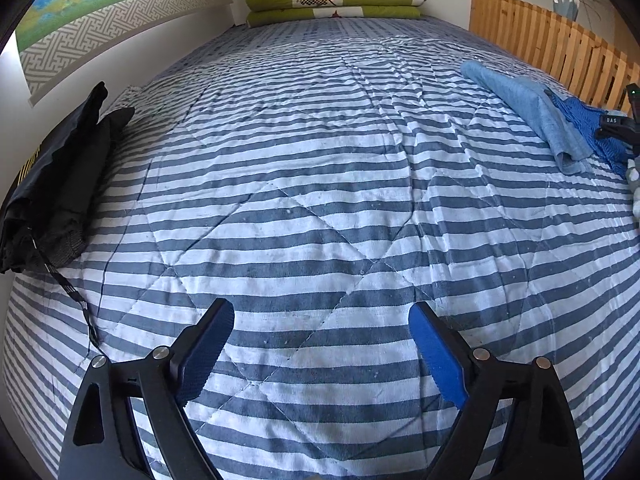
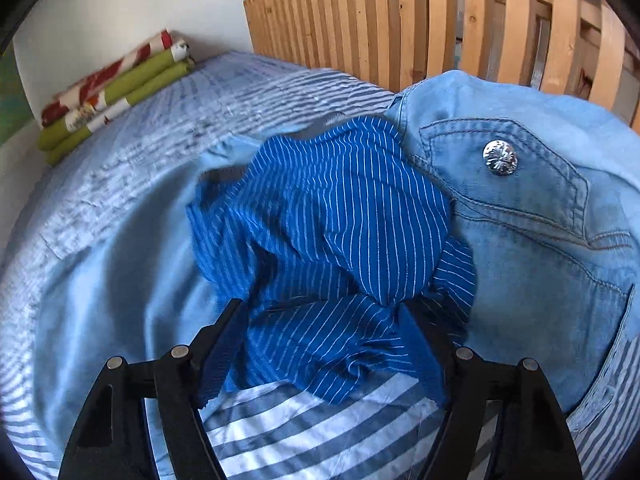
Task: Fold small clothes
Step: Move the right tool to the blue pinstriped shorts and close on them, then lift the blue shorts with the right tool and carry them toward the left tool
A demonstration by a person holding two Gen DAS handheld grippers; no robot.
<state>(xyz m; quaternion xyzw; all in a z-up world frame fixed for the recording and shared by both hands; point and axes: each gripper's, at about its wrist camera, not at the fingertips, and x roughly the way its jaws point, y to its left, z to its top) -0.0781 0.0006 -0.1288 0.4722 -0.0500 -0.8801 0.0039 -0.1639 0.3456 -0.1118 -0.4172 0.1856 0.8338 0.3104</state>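
Observation:
A crumpled blue pinstriped garment [image 2: 336, 240] lies on a pile with a light blue cloth [image 2: 120, 280] to its left and a pale denim piece [image 2: 540, 240] with a silver button to its right. My right gripper [image 2: 324, 320] is open, its fingers standing either side of the pinstriped garment's near edge; the fabric covers the right fingertip. In the left wrist view the same pile shows far right: the light blue cloth [image 1: 528, 108] and the pinstriped garment [image 1: 580, 128]. My left gripper [image 1: 322, 320] hangs open and empty over the striped quilt [image 1: 320, 200].
A folded black garment [image 1: 60, 184] with a loose strap lies at the quilt's left edge by the wall. Folded green and red blankets [image 1: 336, 0] are stacked at the bed's head. A wooden slatted rail [image 2: 440, 20] runs along the right side.

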